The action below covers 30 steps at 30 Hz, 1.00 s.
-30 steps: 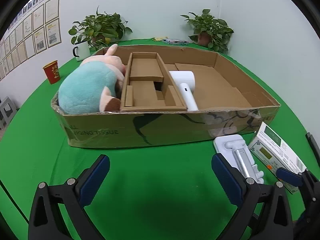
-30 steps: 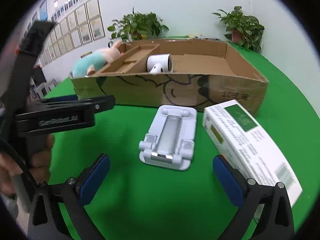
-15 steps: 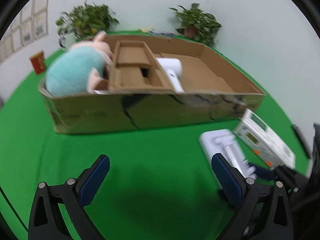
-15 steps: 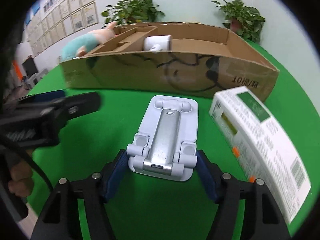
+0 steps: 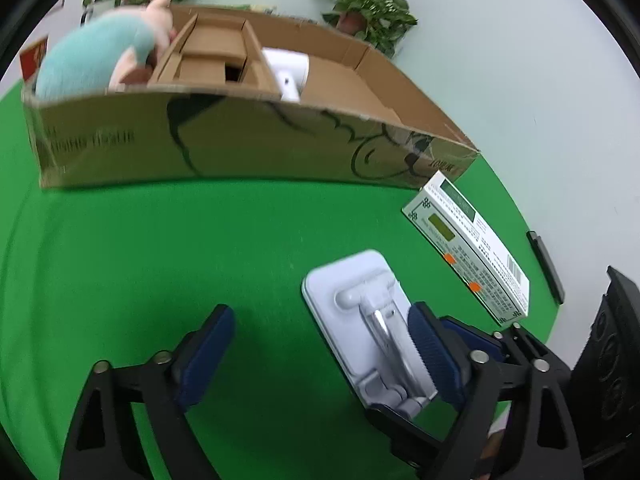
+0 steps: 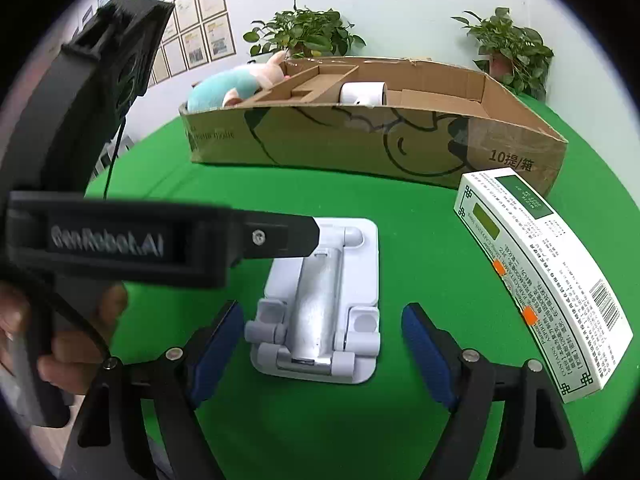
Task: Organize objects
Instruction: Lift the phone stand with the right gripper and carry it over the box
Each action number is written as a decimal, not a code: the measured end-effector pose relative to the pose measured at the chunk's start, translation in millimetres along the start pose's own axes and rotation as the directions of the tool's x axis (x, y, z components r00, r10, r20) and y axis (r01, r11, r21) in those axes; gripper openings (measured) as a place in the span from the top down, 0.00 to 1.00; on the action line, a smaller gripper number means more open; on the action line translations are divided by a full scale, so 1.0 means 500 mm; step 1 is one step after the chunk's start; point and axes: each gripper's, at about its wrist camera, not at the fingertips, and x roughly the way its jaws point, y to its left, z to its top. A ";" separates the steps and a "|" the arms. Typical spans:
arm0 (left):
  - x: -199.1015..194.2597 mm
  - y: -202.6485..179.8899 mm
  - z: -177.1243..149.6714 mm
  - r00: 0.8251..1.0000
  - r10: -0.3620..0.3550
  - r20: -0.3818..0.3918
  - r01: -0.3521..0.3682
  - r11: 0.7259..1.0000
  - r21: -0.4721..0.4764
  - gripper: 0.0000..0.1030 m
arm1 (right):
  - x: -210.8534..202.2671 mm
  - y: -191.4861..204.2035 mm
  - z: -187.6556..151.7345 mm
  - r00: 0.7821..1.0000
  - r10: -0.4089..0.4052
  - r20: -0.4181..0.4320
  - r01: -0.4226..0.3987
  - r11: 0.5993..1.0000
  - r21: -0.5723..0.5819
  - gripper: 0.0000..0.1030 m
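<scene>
Right tool [image 6: 322, 354] hangs low over the green bench [image 6: 420, 248], fingers spread wide w/ the white phone stand [image 6: 320, 300] lying flat between them; small gaps show on both sides, so pads aren't touching it. Left tool [image 5: 320, 354] is also spread apart, nothing between its pads but green cloth. Its right-side pad [image 5: 430, 354] overlaps the stand [image 5: 360, 312] in the left wrist view; can't tell if it touches or just sits above.

In the right wrist view the left tool's black body [image 6: 120, 240] reaches in from the left, its tip over the stand's far left corner.

White medicine box [image 6: 540, 280] w/ green label and orange marks lies flat on the bench, right of the stand, apart from it, its far end near the carton's front right corner.

Big open cardboard carton [image 6: 360, 148] sits further back on the bench. Inside: teal/pink plush toy [image 6: 228, 88] at the left end, cardboard insert [image 6: 312, 84] beside it, white hair dryer [image 6: 364, 94] just right of the insert. Right part of the carton shows bare cardboard.

Two potted plants [image 6: 304, 36] behind the carton, by the wall; framed sheets [image 6: 200, 40] on the left wall.
</scene>
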 end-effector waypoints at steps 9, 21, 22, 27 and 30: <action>0.002 -0.012 -0.008 0.998 -0.048 -0.032 0.048 0.999 -0.004 0.25 | 0.005 0.013 -0.009 1.000 -0.021 -0.001 0.021 1.000 -0.009 0.34; -0.004 -0.003 -0.009 0.997 -0.057 -0.049 0.055 0.998 -0.036 0.48 | -0.006 -0.010 -0.006 0.985 0.170 -0.024 -0.163 0.970 0.178 0.34; -0.002 -0.002 -0.010 0.995 -0.080 -0.058 0.077 0.996 -0.046 0.50 | -0.005 -0.013 -0.005 0.982 0.185 -0.025 -0.177 0.966 0.191 0.34; -0.004 -0.008 -0.014 0.994 -0.086 -0.066 0.084 0.996 -0.040 0.53 | -0.009 -0.008 -0.007 0.981 0.194 -0.028 -0.185 0.965 0.186 0.34; -0.011 -0.015 -0.016 0.995 -0.083 -0.059 0.082 0.996 -0.020 0.55 | -0.009 -0.003 -0.008 0.982 0.187 -0.028 -0.179 0.968 0.178 0.35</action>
